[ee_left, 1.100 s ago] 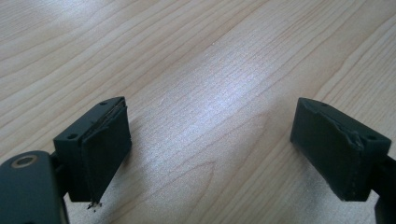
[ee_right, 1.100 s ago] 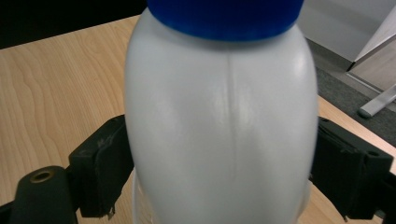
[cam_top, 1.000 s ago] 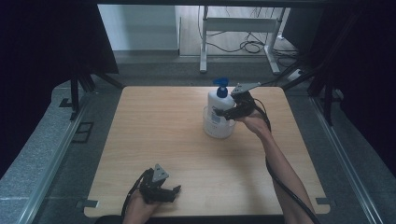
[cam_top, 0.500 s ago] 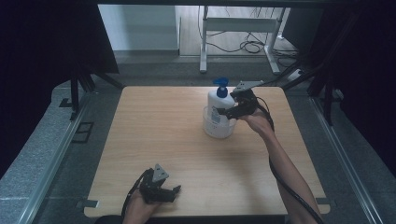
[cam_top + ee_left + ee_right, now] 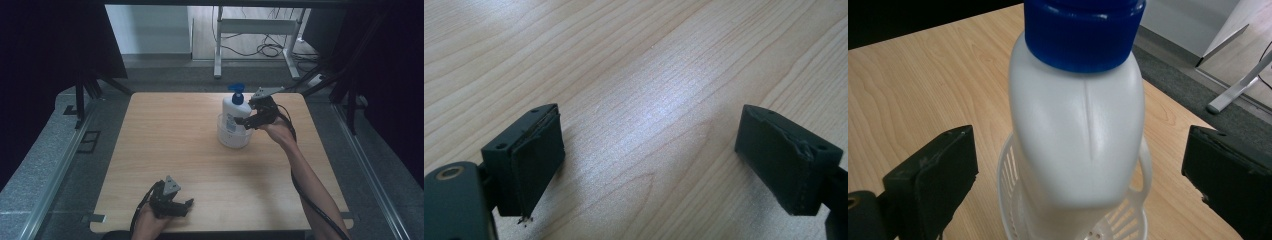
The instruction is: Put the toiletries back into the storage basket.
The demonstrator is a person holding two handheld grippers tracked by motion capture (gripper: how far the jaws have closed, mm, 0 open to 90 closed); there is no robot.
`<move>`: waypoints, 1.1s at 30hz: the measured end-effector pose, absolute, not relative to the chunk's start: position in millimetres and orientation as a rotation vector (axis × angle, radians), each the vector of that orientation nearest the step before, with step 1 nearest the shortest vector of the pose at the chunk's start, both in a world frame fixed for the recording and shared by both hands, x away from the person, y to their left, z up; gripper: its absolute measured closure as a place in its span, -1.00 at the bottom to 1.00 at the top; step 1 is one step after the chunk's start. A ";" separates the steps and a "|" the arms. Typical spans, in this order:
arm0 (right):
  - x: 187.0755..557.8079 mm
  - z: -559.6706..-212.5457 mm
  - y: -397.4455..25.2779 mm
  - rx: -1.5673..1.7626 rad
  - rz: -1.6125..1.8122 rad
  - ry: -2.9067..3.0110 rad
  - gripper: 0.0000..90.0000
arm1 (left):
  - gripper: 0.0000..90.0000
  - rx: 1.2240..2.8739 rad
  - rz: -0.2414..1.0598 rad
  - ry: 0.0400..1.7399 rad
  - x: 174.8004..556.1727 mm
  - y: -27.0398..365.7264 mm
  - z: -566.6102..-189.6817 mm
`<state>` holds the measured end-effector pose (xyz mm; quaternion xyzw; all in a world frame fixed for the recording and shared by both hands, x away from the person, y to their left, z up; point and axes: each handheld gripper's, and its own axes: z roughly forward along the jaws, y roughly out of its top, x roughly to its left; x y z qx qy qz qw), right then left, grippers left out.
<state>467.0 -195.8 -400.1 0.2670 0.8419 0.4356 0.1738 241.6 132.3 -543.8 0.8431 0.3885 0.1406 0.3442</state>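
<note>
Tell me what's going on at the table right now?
A person works two handheld grippers at a wooden table. The right gripper is open, its jaws either side of a white bottle with a blue pump cap, not closed on it. The bottle stands upright in a small white basket at the far side. The left gripper is open over bare wood near the front edge.

A light wooden desk point(image 5: 165, 140) stands on grey carpet point(image 5: 45, 170). Black curtains point(image 5: 50, 40) hang dark on both sides. Behind the desk the floor turns to pale wood, where a white metal frame point(image 5: 255, 27) stands on two legs with black cables point(image 5: 265, 49) coiled beneath it. A white wall panel point(image 5: 147, 27) sits at the back left.
</note>
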 end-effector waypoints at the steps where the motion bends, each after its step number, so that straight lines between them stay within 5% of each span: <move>1: 466.3 -400.1 -196.4 0.759 1.235 2.387 -0.97 | -0.74 2.190 0.365 1.009 241.6 132.3 -543.8; 33: 436.1 -399.4 -213.4 0.792 1.207 2.407 -0.96 | -0.74 2.191 0.365 1.013 241.2 131.9 -543.6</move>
